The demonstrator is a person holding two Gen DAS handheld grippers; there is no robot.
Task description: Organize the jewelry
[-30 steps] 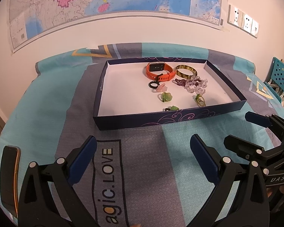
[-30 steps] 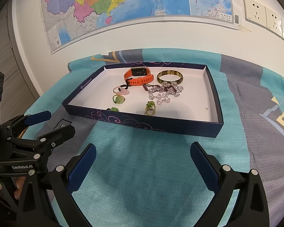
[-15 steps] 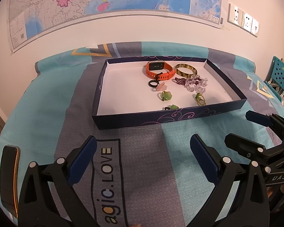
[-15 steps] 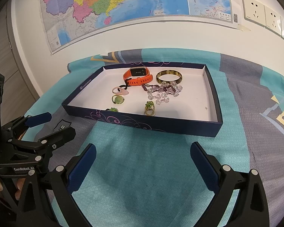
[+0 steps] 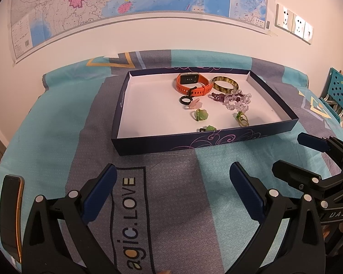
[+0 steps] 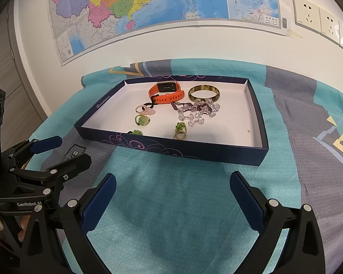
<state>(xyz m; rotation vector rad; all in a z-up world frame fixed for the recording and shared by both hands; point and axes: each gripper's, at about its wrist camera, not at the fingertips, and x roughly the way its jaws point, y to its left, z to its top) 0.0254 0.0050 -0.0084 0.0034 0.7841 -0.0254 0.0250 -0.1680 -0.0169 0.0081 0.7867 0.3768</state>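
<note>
A dark blue box lid (image 5: 194,142) (image 6: 171,150) with a white floor lies on the patterned cloth. In it are an orange watch (image 5: 192,84) (image 6: 165,92), a brown-green bangle (image 5: 225,84) (image 6: 204,92), a clear and purple bead bracelet (image 5: 234,99) (image 6: 197,111), a black ring (image 5: 185,100), a pink ring (image 6: 145,110) and several green rings (image 5: 201,115) (image 6: 142,120). My left gripper (image 5: 171,189) is open and empty, held short of the box. My right gripper (image 6: 171,196) is open and empty, also short of the box.
A black phone with an orange edge (image 5: 11,214) lies on the cloth at the left. A map (image 6: 148,4) and wall sockets (image 6: 320,20) are on the wall behind. A blue perforated basket (image 5: 340,91) stands at the far right.
Both grippers have drifted slightly; the box sits a little differently in each view. Nothing was picked up or released.
</note>
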